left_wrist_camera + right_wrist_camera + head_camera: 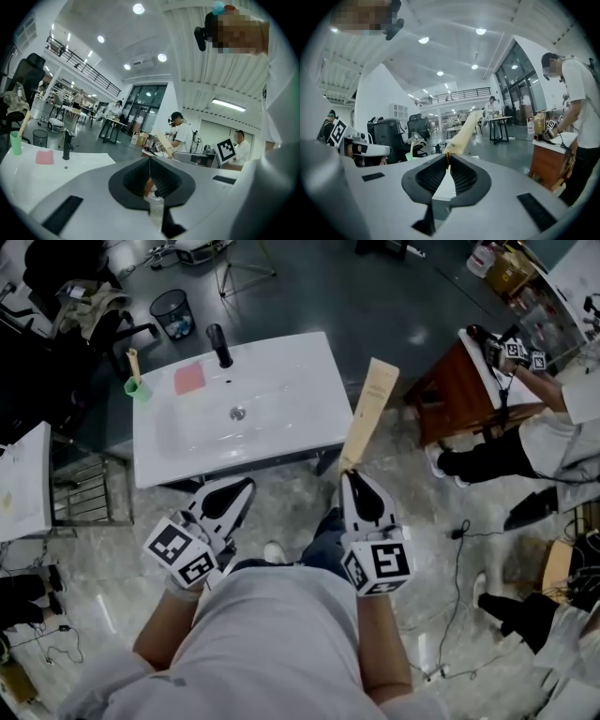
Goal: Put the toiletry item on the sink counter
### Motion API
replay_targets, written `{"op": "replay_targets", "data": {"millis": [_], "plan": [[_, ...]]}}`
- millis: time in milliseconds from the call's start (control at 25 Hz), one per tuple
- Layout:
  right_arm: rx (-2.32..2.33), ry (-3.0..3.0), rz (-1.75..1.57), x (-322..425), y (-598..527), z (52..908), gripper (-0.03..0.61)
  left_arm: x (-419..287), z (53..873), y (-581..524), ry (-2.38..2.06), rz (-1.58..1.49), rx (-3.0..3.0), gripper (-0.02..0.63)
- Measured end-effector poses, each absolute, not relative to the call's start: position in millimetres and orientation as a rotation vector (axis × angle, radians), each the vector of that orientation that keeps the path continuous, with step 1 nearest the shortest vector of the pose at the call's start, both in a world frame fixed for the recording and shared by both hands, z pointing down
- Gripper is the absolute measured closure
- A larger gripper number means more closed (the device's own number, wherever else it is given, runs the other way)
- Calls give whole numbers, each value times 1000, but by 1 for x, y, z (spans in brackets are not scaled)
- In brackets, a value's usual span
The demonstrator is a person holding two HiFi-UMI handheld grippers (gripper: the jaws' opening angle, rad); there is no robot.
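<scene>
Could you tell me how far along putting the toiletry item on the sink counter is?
Done: the long beige tube is picked up, its end pinched in the right gripper. In hand: it is held near the right edge of the white sink counter. Left: setting it on the counter and letting go. The left gripper is shut, empty.

Head cam sits up top and stares almost straight down past the wearer's chest. The left gripper (246, 487) and right gripper (349, 476) show close at the bottom, with the sink counter (300, 371) just beyond. Each gripper cam rides low right behind its own jaws, facing roughly level across the room (very fisheye). The left one shares the counter's black faucet (219, 345), pink pad (189, 378) and green cup (139, 388) with the head cam. The right one shares the cream tube (370, 413) and the wooden table (450, 390).
</scene>
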State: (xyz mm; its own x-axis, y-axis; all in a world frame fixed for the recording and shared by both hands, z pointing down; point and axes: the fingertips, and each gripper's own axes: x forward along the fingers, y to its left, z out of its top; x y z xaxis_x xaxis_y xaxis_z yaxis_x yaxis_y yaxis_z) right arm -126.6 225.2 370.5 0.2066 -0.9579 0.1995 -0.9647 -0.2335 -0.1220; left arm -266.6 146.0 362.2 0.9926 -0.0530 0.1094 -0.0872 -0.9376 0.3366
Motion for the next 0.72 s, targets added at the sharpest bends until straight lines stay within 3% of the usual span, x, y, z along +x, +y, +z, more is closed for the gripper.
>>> {"op": "replay_targets", "data": {"millis": [400,720], "plan": [[2328,-2012,396,-70,172,385,541,-216,369,99,-216,141,2770,595],[2205,-2113,453,7,122,401,541,-137,381,63,-331,163,2740,595]]}}
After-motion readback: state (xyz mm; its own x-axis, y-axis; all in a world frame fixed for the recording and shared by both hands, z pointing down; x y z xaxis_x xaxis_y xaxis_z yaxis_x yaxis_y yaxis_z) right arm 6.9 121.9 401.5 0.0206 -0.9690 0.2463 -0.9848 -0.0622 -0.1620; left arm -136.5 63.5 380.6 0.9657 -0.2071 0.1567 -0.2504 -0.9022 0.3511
